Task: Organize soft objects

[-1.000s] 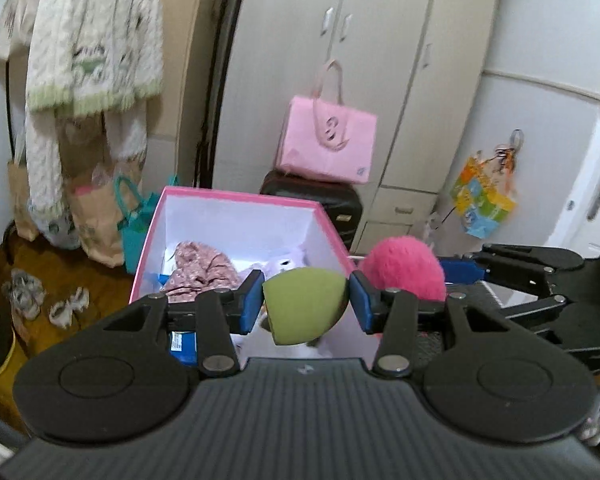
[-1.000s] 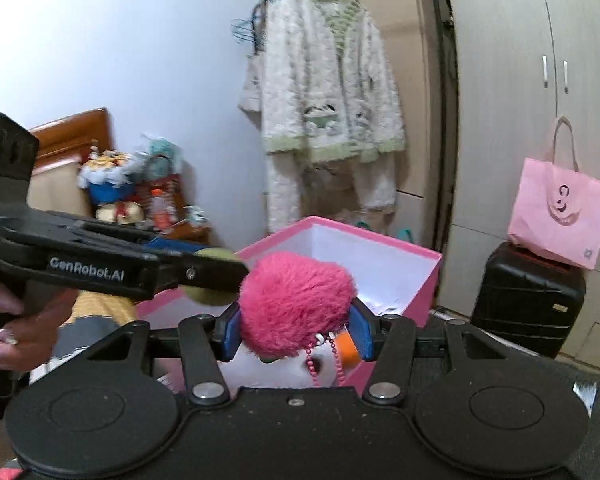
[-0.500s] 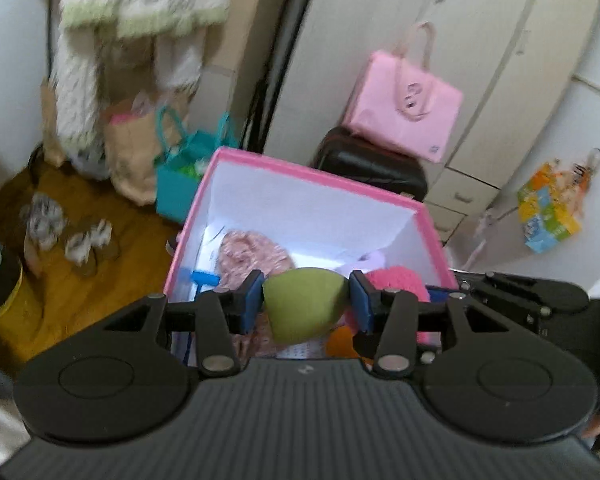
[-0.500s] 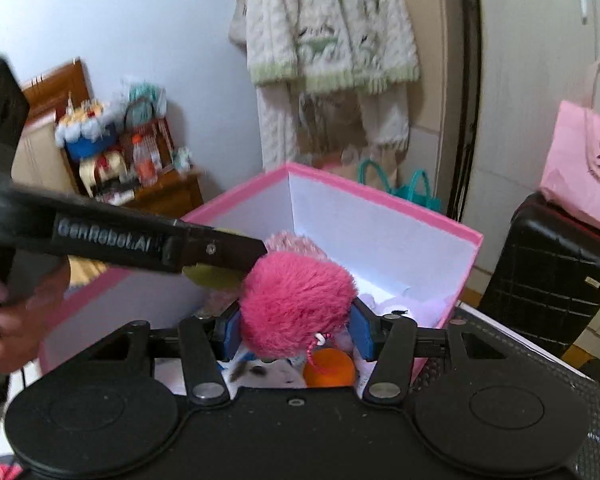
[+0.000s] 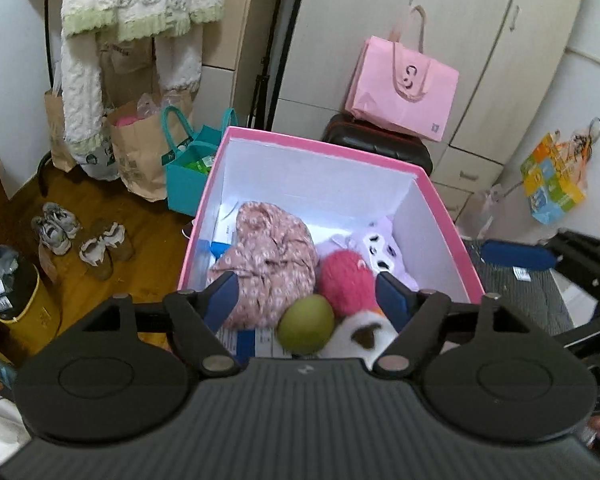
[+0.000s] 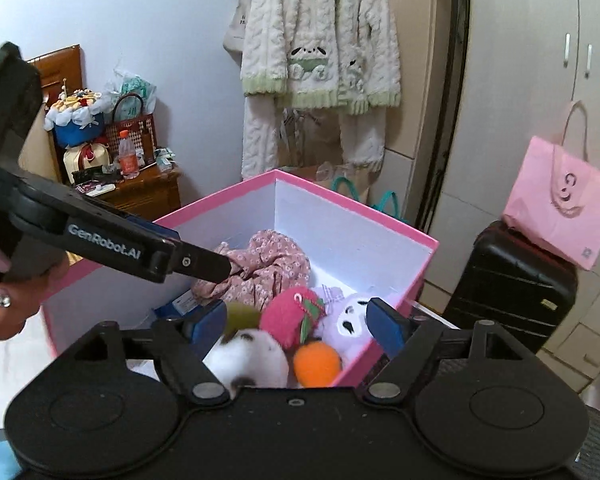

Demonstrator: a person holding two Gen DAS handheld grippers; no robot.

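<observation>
A pink box (image 5: 320, 146) with white inner walls holds several soft things. My left gripper (image 5: 306, 300) hangs over its near edge, its jaws opening, the pads clear of the green ball (image 5: 306, 330) that lies loose below them. My right gripper (image 6: 296, 322) is over the same box with its jaws opening too. The fluffy pink ball (image 6: 294, 316) rests free in the box between a purple plush (image 6: 348, 316) and a floral cloth (image 6: 268, 268). A white plush (image 6: 248, 354) and an orange ball (image 6: 316, 362) lie nearest. One left finger (image 6: 196, 260) reaches in from the left.
A black suitcase (image 5: 380, 148) with a pink bag (image 5: 404, 88) on it stands behind the box. A teal bag (image 5: 188, 176), paper bags (image 5: 140, 148) and shoes (image 5: 80, 240) are on the wooden floor to the left. A person's hand (image 6: 4, 304) holds the left gripper.
Both grippers came forward and lower over the box and opened. The green ball left the left jaws and the pink ball left the right jaws; both now lie in the box.
</observation>
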